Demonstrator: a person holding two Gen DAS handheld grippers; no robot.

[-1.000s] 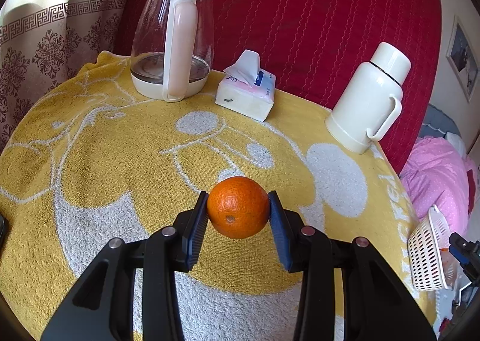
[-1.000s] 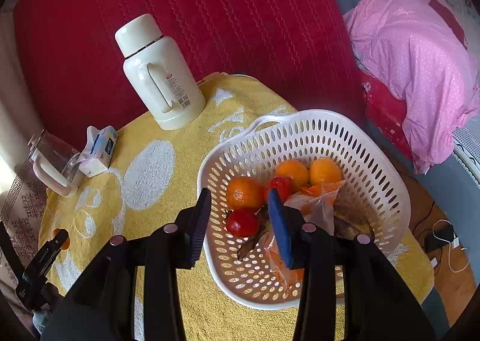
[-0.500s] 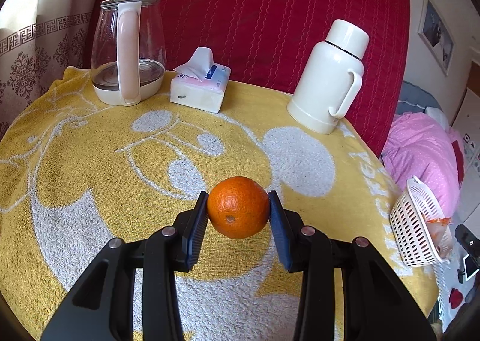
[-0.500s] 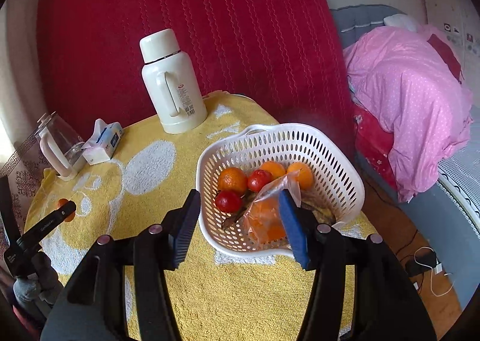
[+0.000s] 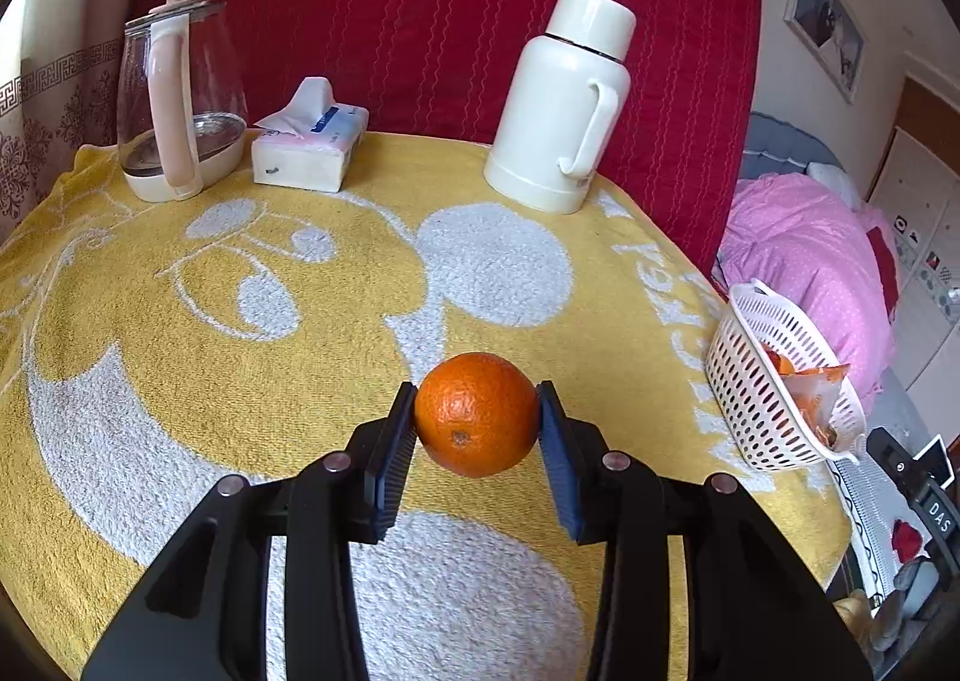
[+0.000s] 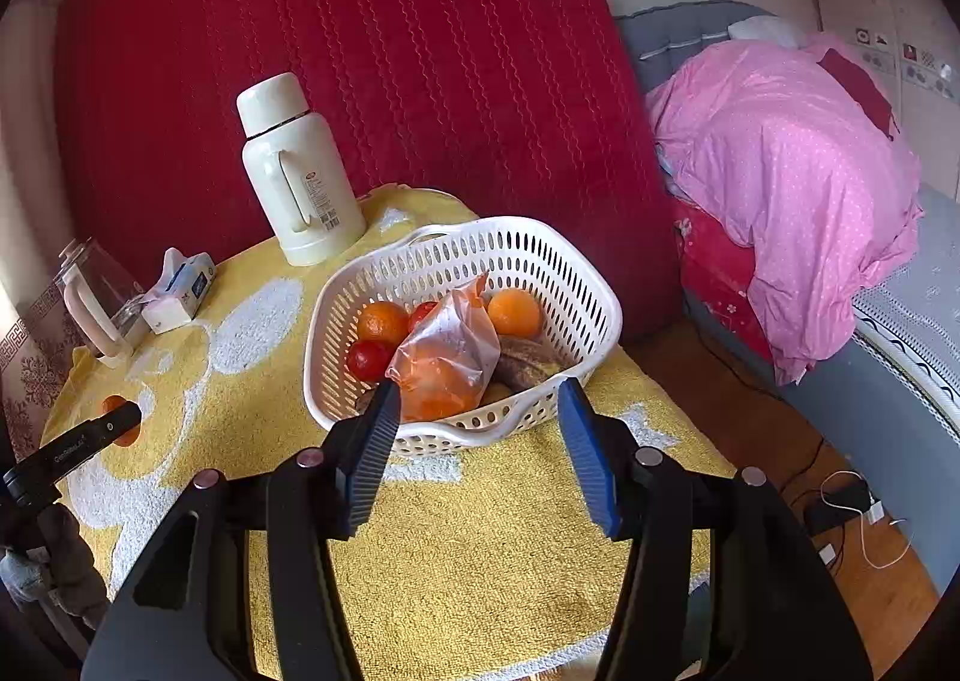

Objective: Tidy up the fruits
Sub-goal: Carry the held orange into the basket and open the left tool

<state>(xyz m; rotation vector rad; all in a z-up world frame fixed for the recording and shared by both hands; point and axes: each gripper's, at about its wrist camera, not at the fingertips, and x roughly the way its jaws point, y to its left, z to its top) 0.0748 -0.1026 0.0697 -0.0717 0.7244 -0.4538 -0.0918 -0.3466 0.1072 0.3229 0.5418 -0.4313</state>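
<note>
gripping an orange (image 5: 477, 414), left hand-held gripper (image 5: 478, 429) above towel (image 5: 180, 381)

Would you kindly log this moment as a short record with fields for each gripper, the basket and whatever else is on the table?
left gripper: shut on the orange, held above the yellow towel
right gripper: open, nothing between the pads, jaws have just been opening, near the basket's front rim
basket: white, on the towel; holds oranges, red fruits, an orange plastic bag
other items: white thermos, tissue pack, glass kettle
</note>
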